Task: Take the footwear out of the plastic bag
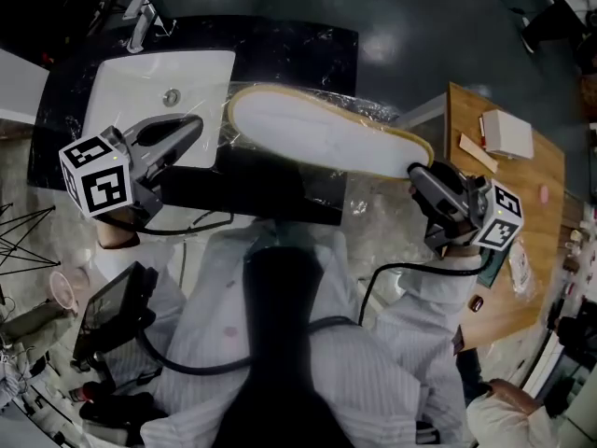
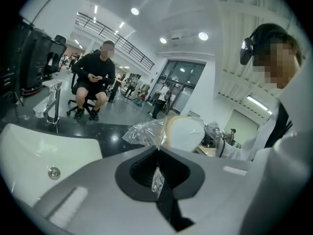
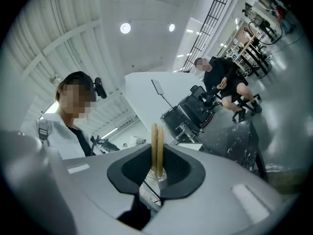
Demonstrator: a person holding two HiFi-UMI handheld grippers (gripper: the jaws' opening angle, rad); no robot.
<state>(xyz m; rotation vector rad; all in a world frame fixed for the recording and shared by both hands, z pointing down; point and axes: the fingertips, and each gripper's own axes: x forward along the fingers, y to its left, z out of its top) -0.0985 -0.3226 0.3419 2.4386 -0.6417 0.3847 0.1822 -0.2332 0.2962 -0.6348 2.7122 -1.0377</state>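
A flat white slipper (image 1: 317, 133) with a tan rim hangs level above the counter, wrapped in a clear plastic bag (image 1: 366, 110). My left gripper (image 1: 199, 125) is shut on the bag's loose film at the slipper's left end. In the left gripper view a strip of film (image 2: 156, 177) is pinched between the closed jaws (image 2: 157, 153), and the slipper (image 2: 183, 133) sits just beyond. My right gripper (image 1: 415, 171) is shut on the slipper's right end. In the right gripper view two tan edges (image 3: 155, 146) stand upright between the pads (image 3: 156, 169), with crinkled film below them.
A white sink basin (image 1: 140, 82) with a chrome tap (image 1: 142, 17) is set in a black countertop (image 1: 308, 45) under the slipper. A wooden table (image 1: 522, 194) with a white box (image 1: 508, 133) stands to the right. A person sits on a chair (image 2: 93, 77) beyond the counter.
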